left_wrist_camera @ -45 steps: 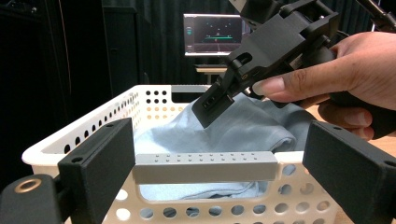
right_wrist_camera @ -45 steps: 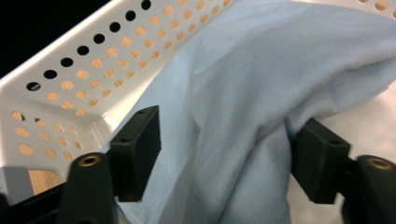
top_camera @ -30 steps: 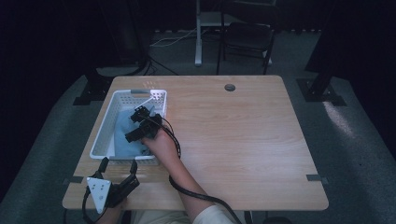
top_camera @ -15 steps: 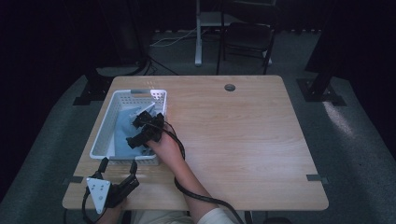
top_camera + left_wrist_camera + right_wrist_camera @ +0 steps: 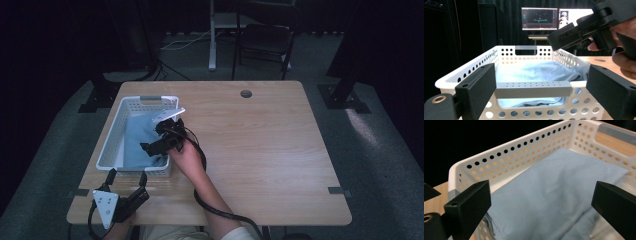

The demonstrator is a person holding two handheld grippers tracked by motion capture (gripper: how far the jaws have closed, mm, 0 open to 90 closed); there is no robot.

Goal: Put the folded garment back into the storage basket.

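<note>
A white perforated basket (image 5: 112, 145) stands on the left of the wooden table, with a folded light blue cloth (image 5: 137, 140) inside it. My right gripper (image 5: 151, 138) hovers over the basket's right rim and points in over the cloth. Its jaws have just been opening and now stand wide, with nothing between them. In the right gripper view the cloth (image 5: 554, 185) lies flat below the open right gripper (image 5: 541, 203). My left gripper (image 5: 127, 176) rests open at the table's front edge, facing the basket's near wall (image 5: 534, 88). The cloth (image 5: 534, 71) and the right gripper (image 5: 584, 27) show beyond.
The tabletop (image 5: 280, 150) stretches bare to the right of the basket, with a round cable hole (image 5: 245, 93) near its far edge. A chair (image 5: 265, 40) and a stand are on the floor behind. Lit monitors (image 5: 540, 18) glow far off.
My right gripper has drawn back to the right, from over the cloth toward the basket's right rim. The cloth stays in the basket. The left gripper has not moved.
</note>
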